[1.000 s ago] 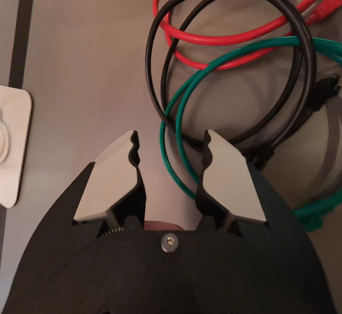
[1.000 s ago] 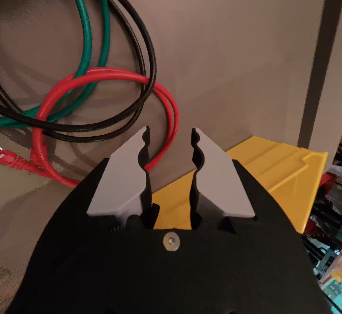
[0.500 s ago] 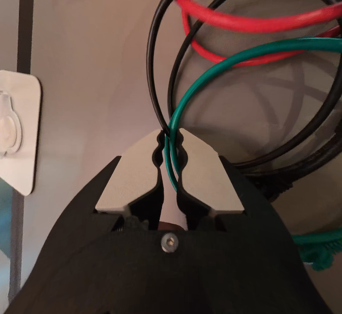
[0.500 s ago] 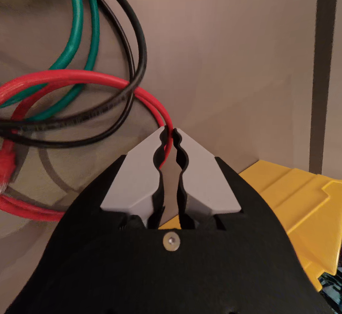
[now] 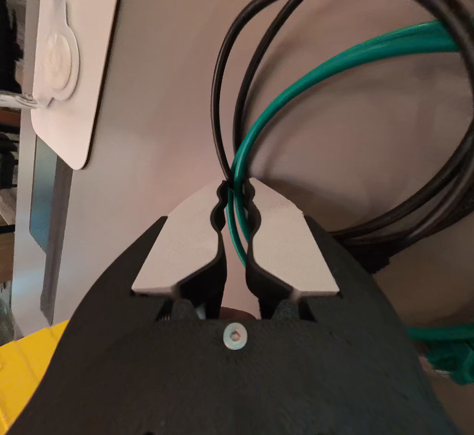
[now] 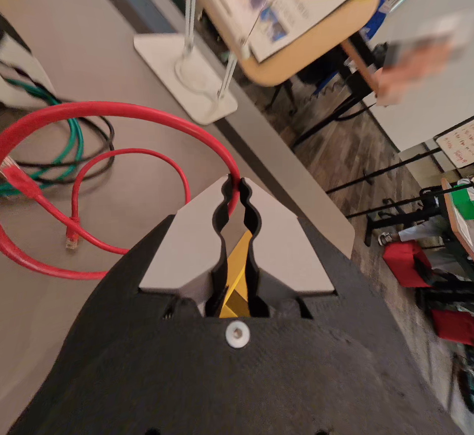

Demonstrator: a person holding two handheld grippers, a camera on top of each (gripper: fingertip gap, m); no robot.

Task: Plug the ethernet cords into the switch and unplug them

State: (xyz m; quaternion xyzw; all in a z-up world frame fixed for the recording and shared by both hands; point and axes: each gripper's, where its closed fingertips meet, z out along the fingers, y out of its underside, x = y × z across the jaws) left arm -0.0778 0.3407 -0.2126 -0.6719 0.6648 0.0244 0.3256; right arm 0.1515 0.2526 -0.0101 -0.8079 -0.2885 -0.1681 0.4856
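My left gripper (image 5: 237,184) is shut on the green ethernet cord (image 5: 307,81), two strands of it between the fingertips; the black cord (image 5: 220,89) loops beside them and touches the tips. The green plug (image 5: 451,361) hangs at lower right. My right gripper (image 6: 234,180) is shut on the red ethernet cord (image 6: 123,108) and holds it lifted above the table; its loop sags left, with one red plug (image 6: 19,179) at the far left and another (image 6: 73,236) hanging low. The green cord (image 6: 77,140) and black cord (image 6: 109,130) lie behind. No switch is clearly in view.
A white adhesive hook plate (image 5: 69,63) sits on the beige table (image 5: 159,89) at the left. A yellow bin (image 5: 23,381) shows at lower left. In the right wrist view a white stand (image 6: 184,84) holds a printed sheet, the table edge (image 6: 295,171) runs diagonally, with floor and chairs beyond. My hands' fingertips stand some 30 cm from each other.
Both grippers closed on their cords, the left on green and the right on red. The right one then lifted and swung, pulling the red cord free of the pile.
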